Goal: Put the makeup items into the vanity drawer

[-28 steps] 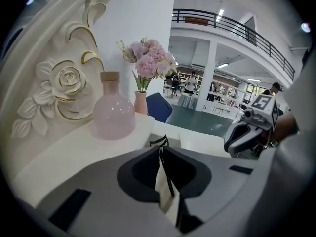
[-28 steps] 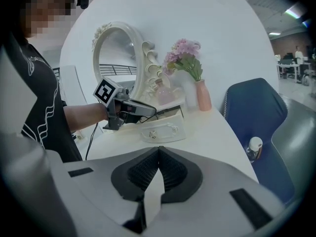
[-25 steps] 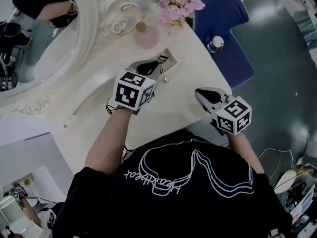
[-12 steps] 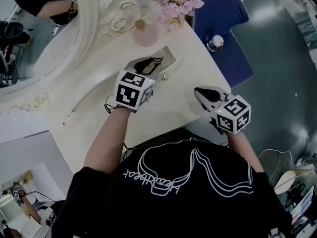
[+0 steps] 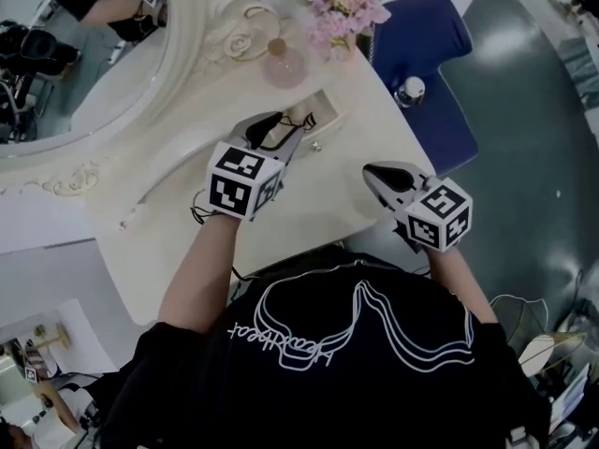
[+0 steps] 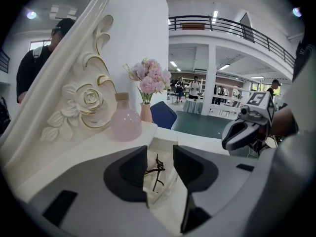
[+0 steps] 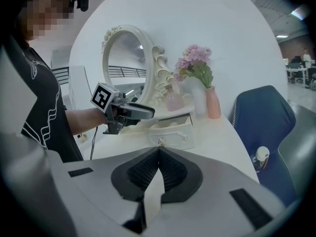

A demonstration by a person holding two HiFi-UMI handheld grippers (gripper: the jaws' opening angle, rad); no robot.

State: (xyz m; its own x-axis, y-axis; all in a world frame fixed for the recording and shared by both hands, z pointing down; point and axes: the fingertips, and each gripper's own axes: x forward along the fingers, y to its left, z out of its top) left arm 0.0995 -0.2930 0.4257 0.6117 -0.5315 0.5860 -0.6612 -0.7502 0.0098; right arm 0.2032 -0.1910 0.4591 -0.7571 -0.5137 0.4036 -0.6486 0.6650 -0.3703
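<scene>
A small white drawer point(image 5: 323, 110) stands pulled out on the vanity top point(image 5: 318, 204). My left gripper point(image 5: 273, 127) hovers over it, its jaws opening. A thin black wiry makeup item point(image 6: 157, 169) shows in the gap between them, lying in the drawer point(image 6: 164, 143); the pads do not press on it. In the head view the same item point(image 5: 302, 120) lies at the drawer's edge. My right gripper point(image 5: 379, 173) hangs shut and empty over the vanity's front right. The right gripper view shows its jaws point(image 7: 159, 154) pressed together and the drawer's front point(image 7: 173, 131) with its knob.
A pink round bottle point(image 5: 284, 66) and pink flowers point(image 5: 342, 3) in a vase point(image 7: 213, 102) stand behind the drawer. An ornate white mirror point(image 5: 84, 64) fills the back left. A blue chair point(image 5: 421, 54) with a small bottle point(image 5: 409, 90) is right of the vanity.
My left gripper's jaws have spread apart and the black item now rests in the drawer. The right gripper has stayed where it was.
</scene>
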